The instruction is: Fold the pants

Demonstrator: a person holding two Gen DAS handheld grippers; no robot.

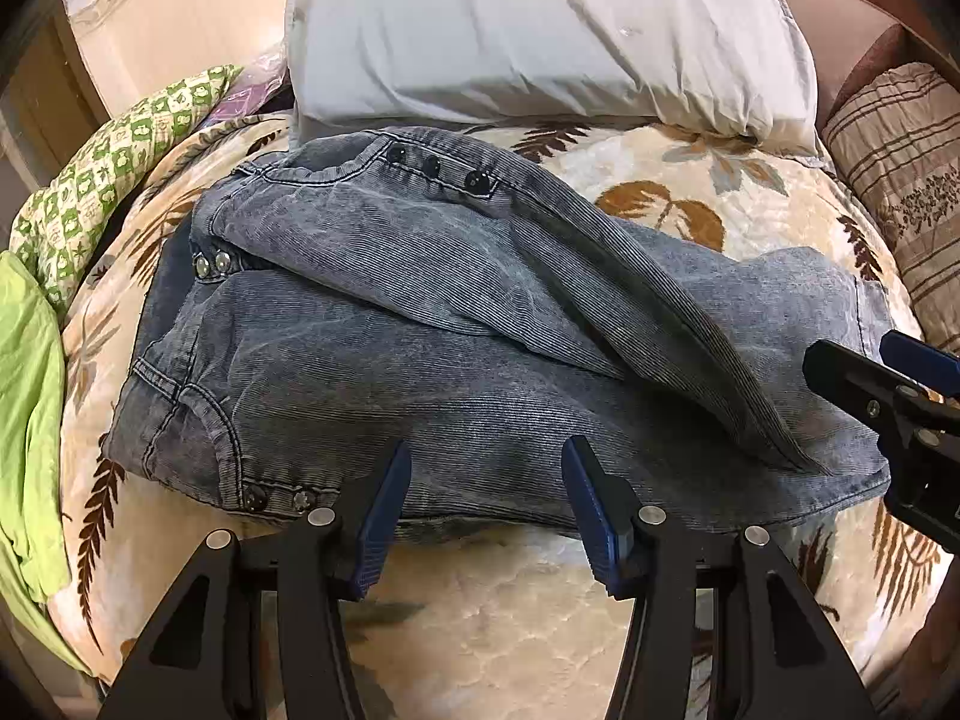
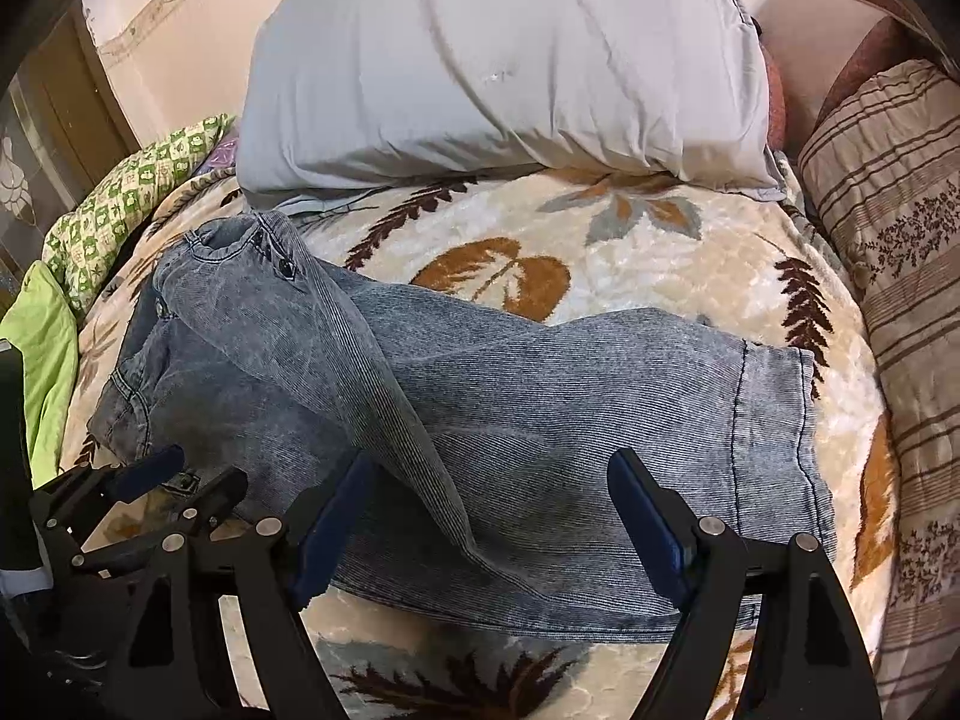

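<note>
Grey-blue pants (image 1: pixel 420 324) lie across the bed (image 1: pixel 510 600), waist left, hems right, one leg draped loosely over. My left tongs (image 1: pixel 486 516) and right tongs (image 2: pixel 492 534) hover wide, empty, at the near edge. I should flatten the crooked leg before folding.

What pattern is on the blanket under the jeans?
The blanket is cream with brown, orange and grey leaf prints, clearest in the right wrist view.

No readable text, label, brand, number or sign shows on anything in either view.
</note>
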